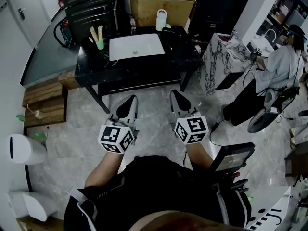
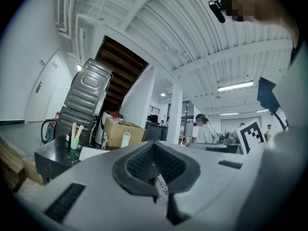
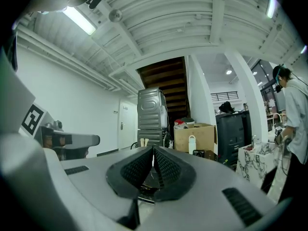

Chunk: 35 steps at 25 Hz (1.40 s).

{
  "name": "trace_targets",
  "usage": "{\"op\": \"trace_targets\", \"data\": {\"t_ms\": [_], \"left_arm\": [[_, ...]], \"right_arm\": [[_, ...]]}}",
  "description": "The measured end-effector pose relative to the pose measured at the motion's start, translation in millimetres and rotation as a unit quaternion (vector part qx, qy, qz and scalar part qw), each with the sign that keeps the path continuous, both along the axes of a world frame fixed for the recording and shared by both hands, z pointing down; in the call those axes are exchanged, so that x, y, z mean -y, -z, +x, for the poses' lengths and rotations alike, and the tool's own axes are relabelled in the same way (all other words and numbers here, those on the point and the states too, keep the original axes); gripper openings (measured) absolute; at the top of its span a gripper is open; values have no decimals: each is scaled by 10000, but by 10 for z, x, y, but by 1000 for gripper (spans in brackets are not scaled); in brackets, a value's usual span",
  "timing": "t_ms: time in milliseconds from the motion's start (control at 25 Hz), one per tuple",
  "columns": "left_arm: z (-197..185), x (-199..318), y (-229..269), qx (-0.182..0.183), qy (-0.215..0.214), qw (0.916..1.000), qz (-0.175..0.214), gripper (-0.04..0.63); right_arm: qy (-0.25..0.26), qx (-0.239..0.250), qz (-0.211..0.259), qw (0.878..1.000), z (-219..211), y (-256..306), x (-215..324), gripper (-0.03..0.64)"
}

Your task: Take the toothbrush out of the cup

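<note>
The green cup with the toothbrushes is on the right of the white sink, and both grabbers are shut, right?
No. The head view shows the green cup left of the white sink, not right. The left gripper and right gripper are indeed shut.

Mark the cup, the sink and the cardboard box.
cup (image 1: 99, 45), head view, its green side wall.
sink (image 1: 144, 44), head view, bare white basin floor.
cardboard box (image 1: 180, 12), head view, its front wall.
</note>
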State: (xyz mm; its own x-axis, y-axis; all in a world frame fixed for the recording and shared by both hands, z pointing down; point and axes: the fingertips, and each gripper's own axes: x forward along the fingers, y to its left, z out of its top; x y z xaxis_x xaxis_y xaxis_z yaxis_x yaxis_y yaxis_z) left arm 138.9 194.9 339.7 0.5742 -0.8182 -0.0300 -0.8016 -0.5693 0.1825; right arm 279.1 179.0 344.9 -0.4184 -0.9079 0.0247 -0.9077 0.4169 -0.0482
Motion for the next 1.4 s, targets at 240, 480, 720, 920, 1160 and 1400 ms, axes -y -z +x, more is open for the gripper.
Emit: {"op": "trace_targets", "data": {"t_ms": [240, 480, 720, 920, 1160, 1400], "left_arm": [[-428, 4, -54, 2, 149, 9999, 2, 6], [-888, -11, -138, 15, 339, 9994, -32, 6], [-1182, 27, -195, -40, 494, 9987, -72, 6], [-1311, 163, -239, -59, 603, 9981, -126, 6], [-1464, 536, -250, 60, 766, 9970, -133, 6], [-1589, 1104, -175, 43, 824, 9965, -103, 6]], "right_arm": [[218, -43, -7, 9998, -467, -27, 50, 25], [464, -75, 17, 9989, -975, -66, 85, 25], [688, -137, -14, 9975, -1302, -104, 142, 25], [776, -113, -55, 9969, -1421, -153, 321, 25], [918, 47, -34, 9958, -1577, -198, 758, 25], [1025, 86, 55, 9947, -1711, -106, 1330, 25]]}}
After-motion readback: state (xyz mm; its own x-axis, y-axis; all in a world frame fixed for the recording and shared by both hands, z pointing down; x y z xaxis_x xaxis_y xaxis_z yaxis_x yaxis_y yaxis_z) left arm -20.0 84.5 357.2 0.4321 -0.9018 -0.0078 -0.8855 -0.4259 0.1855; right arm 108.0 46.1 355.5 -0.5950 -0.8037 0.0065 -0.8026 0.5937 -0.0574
